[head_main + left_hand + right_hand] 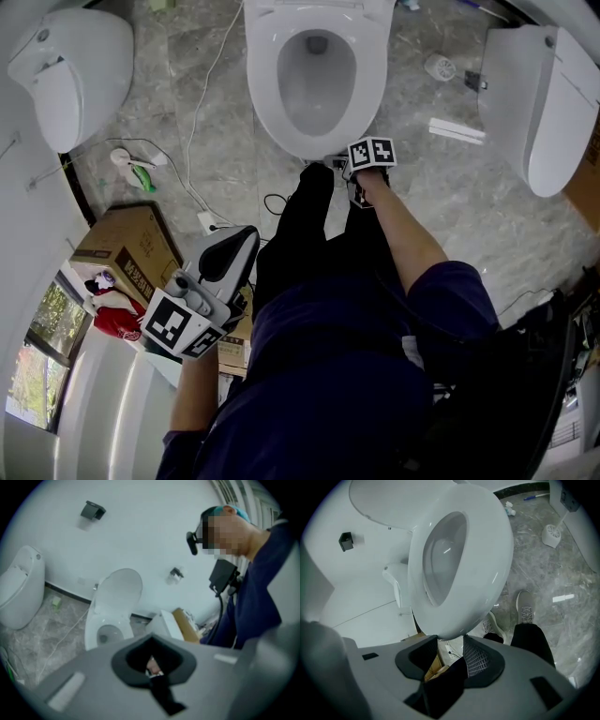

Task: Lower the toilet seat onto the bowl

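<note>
Grey jaws of the right gripper [446, 638] stand a narrow gap apart, clamped on the front lip of the seat [487, 559], low centre in the right gripper view. Seat lies flat, or very nearly flat, on the bowl [316, 89] at top centre of the head view. Whether a last gap remains under the lip cannot be told. Lid [119, 592] stands upright behind, against the wall [140, 527]. Left gripper [152, 666] is at lower left of the head view, jaws together on nothing, well apart from the bowl.

Handling, by judgement:
- **Properties:** the seat is a stiff, smooth moulded ring, moderately light, pivoted at the rear. Its glossy surface is likely slippery in the jaws.
- **Where to hold:** take it at the front lip, farthest from the pivot, where control is best.
- **Lowering:** ease down, since a dropped seat could slam and crack.
- **Release:** let go only once the lip rests on the bowl.
</note>
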Motion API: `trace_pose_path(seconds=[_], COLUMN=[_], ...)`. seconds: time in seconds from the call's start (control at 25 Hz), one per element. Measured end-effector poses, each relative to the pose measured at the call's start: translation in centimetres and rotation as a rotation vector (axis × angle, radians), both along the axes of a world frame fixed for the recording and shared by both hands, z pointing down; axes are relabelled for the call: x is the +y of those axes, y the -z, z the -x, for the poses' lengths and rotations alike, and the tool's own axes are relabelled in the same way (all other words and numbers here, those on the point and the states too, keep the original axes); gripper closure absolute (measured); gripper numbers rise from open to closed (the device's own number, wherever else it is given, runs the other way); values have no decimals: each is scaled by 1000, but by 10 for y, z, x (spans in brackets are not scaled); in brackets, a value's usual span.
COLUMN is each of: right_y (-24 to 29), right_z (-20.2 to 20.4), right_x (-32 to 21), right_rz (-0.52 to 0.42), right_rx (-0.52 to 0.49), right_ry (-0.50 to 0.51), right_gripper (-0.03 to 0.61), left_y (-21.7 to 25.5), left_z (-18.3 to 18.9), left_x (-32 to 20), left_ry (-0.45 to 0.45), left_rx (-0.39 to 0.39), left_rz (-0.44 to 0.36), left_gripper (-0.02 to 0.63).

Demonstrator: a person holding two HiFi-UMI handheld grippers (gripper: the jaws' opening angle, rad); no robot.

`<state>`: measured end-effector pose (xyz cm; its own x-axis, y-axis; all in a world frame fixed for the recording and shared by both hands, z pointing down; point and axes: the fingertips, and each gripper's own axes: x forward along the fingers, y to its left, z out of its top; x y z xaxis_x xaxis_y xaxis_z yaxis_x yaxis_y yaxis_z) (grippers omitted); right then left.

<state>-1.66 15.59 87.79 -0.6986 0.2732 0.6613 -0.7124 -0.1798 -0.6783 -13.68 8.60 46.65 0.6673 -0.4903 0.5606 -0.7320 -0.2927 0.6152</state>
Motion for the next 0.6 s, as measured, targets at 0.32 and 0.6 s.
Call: trace_pose_path(seconds=[0.32,0.6], right_y=[-12,-23], right_z=[1,-1], right_x=[3,4], right_rz=[51,60], right_rx=[13,32], right_ry=[20,25], right_gripper=[416,423], left_y=[-5,-10], left_z=[0,-9], left_x=[-5,1], left_ry=[14,10], left_rx=[-3,6], left_rz=[12,24], left_gripper=[611,611])
